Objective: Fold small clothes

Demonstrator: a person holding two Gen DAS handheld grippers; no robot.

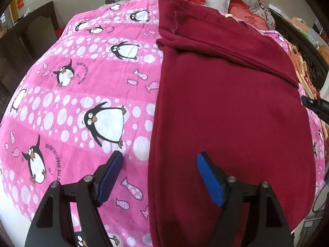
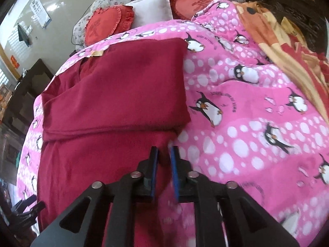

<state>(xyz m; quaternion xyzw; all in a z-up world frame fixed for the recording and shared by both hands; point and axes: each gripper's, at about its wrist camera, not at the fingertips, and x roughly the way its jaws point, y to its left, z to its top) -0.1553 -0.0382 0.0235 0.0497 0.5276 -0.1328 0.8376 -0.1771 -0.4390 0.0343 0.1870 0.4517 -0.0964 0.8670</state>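
Observation:
A dark red garment (image 1: 226,113) lies flat on a pink penguin quilt (image 1: 92,82), its far part folded over into a thicker layer (image 2: 123,86). My left gripper (image 1: 159,158) hangs open above the garment's left edge, one blue pad (image 1: 112,177) over the quilt and the other over the cloth. My right gripper (image 2: 163,150) is at the garment's right edge, its pads drawn close with red cloth pinched between them. The right gripper's tip (image 1: 314,105) shows at the far right of the left wrist view. The left gripper (image 2: 26,207) appears low left in the right wrist view.
Red heart cushions (image 2: 107,22) and a white pillow (image 2: 152,6) lie at the bed's head. An orange patterned blanket (image 2: 277,37) is bunched along the right side. Dark wooden furniture (image 1: 30,33) stands left of the bed.

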